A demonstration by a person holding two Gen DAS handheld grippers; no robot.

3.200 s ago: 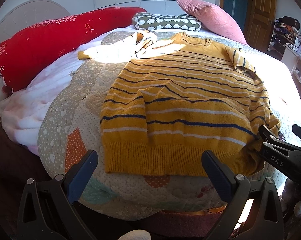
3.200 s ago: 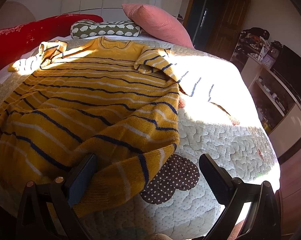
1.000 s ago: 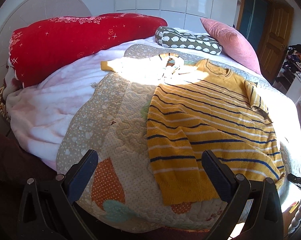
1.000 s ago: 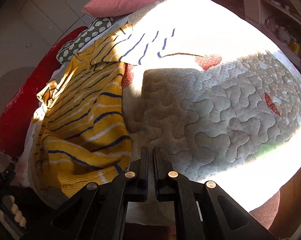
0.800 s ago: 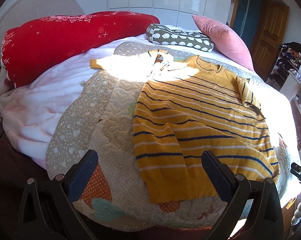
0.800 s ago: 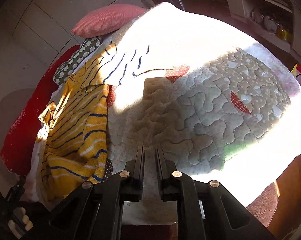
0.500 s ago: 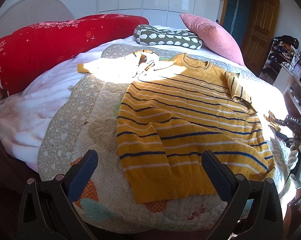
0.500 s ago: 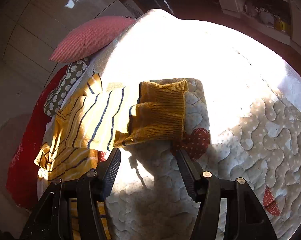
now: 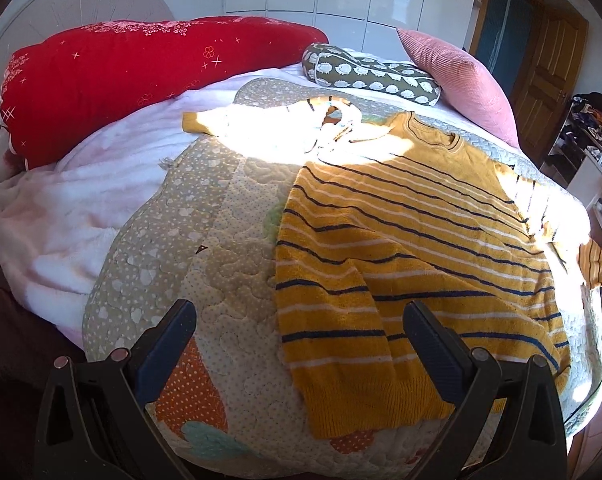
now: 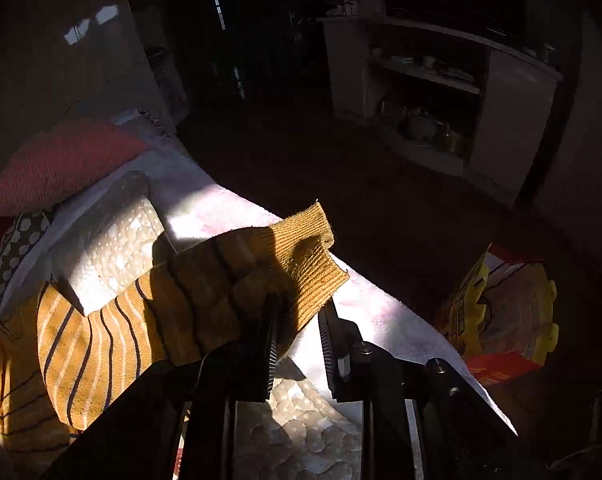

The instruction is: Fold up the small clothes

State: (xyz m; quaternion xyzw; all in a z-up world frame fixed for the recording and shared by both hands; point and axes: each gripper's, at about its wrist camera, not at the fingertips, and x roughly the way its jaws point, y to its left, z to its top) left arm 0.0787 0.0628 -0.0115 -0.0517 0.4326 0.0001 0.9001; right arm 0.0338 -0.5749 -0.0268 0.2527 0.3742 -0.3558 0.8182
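Yellow striped sweater [image 9: 413, 248] spread flat on quilted bed cover [image 9: 221, 248], left side folded in. Left gripper [image 9: 301, 344] wide apart above near edge, holding nothing. Red bolster [image 9: 141, 76], patterned cushion [image 9: 373, 76], pink pillow [image 9: 461, 80] behind.

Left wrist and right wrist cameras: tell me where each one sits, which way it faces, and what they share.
Left wrist: rides the left claw, looking down across the bed's quilt at the striped sweater; both open fingers show, nothing between them.
Right wrist: rides the right claw, facing the bed's edge and a dark shelf; its jaws have just been closing, with the sweater's cuff between them.
Shared: sweater, quilt, pink pillow.
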